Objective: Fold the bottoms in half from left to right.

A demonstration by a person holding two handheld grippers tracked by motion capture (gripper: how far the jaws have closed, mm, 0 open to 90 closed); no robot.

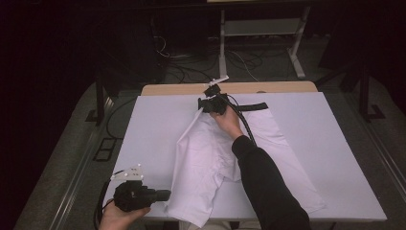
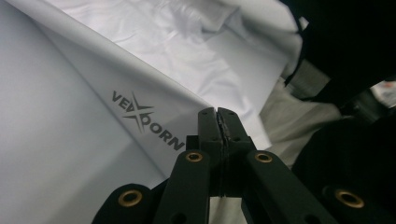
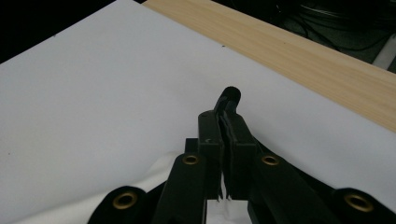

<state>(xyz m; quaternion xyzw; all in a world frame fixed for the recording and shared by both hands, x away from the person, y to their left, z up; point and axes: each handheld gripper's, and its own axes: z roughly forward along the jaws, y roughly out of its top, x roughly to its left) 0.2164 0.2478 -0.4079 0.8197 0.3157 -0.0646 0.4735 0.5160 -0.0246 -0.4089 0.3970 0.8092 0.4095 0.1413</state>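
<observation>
One white garment (image 1: pixel 210 163), creased, lies mid-counter (image 1: pixel 335 143) on a white cover. Right tool (image 1: pixel 207 106), far centre, is clamped on its black-trimmed far edge; left tool (image 1: pixel 165 195), near left, is closed on its near corner.

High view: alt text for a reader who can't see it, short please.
A person folds white shorts on a white-covered table. The right tongs pinch the far waistband with its black band and lift it; the left tongs, shut, are at the near hem by the table's edge. The dark floor behind holds cables and a metal stand.
</observation>
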